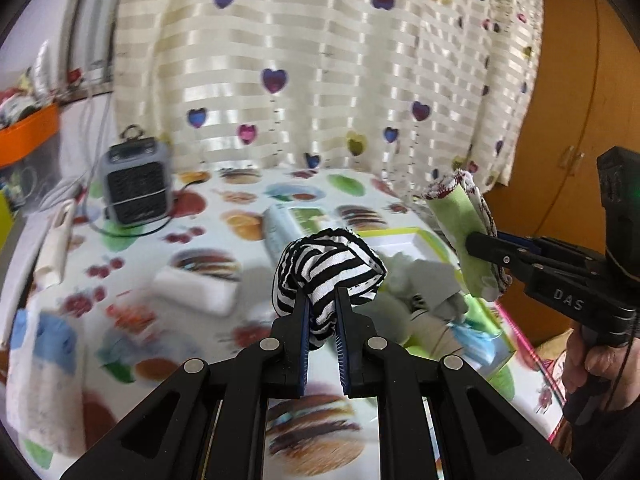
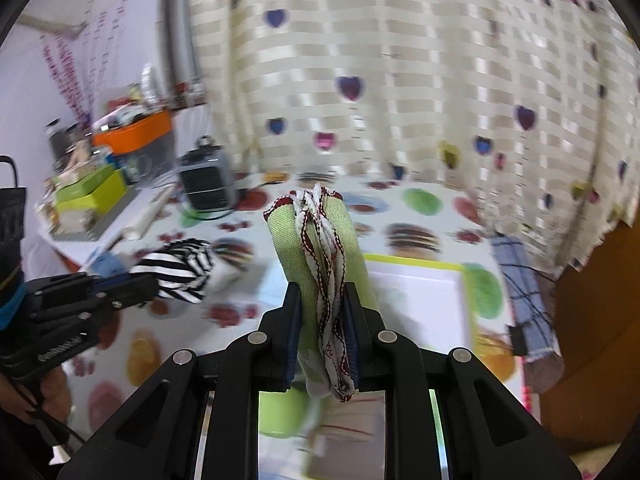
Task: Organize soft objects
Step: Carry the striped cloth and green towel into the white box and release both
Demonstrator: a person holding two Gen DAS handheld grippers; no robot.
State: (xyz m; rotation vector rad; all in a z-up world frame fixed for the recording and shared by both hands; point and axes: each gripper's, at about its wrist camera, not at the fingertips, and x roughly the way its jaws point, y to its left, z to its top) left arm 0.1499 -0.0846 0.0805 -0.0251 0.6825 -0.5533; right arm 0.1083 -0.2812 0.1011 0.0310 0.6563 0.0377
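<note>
Two grips at once: left gripper (image 1: 324, 292) clamps a bunched black-and-white striped knit cloth (image 1: 328, 268), bulging above its pads, while right gripper (image 2: 322, 292) pinches a rolled green cloth (image 2: 320, 248) with red-stitched white edging, upright, above the fruit-print tablecloth (image 2: 424, 200).

1. The left gripper (image 1: 323, 300) is clamped on a black-and-white striped cloth (image 1: 326, 264), lifted above the fruit-print tablecloth (image 1: 192, 240).
2. To the right, the right gripper (image 1: 478, 245) pinches a rolled green cloth (image 1: 456, 220).
3. A small grey heater (image 1: 134, 184) stands by the heart-patterned curtain (image 1: 320, 60).
</note>
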